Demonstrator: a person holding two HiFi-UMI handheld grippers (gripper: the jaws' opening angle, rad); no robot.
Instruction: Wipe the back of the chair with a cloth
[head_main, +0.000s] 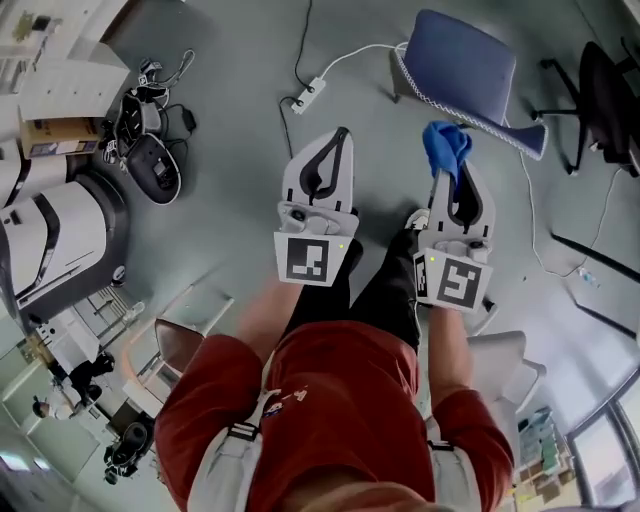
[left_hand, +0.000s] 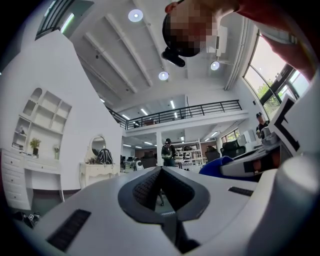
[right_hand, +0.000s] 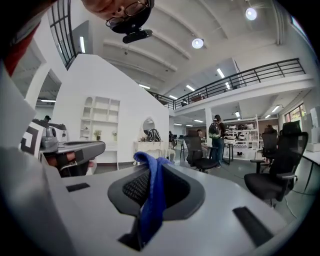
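Between the tips of my right tongs (head_main: 452, 175) sits the blue cloth (head_main: 445, 148), clamped tight with its bunch sticking out in front. I judge that leaves it ready to meet the chair (head_main: 462, 68), which stands just ahead on the floor (head_main: 230, 110) and is not yet touched. My left tongs (head_main: 340, 140) are closed on nothing, alongside the right and apart from the chair, probably to keep out of the way.

Person wears a red short-sleeved shirt (head_main: 340, 400), black trousers (head_main: 385, 290) and pale grey shoulder straps with dark buckles (head_main: 236, 440). Left gripper (head_main: 342, 132) and right gripper (head_main: 456, 176): pale grey plastic shells with black ribbed jaw liners. Each carries a cube with black-and-white square markers (head_main: 308, 258).
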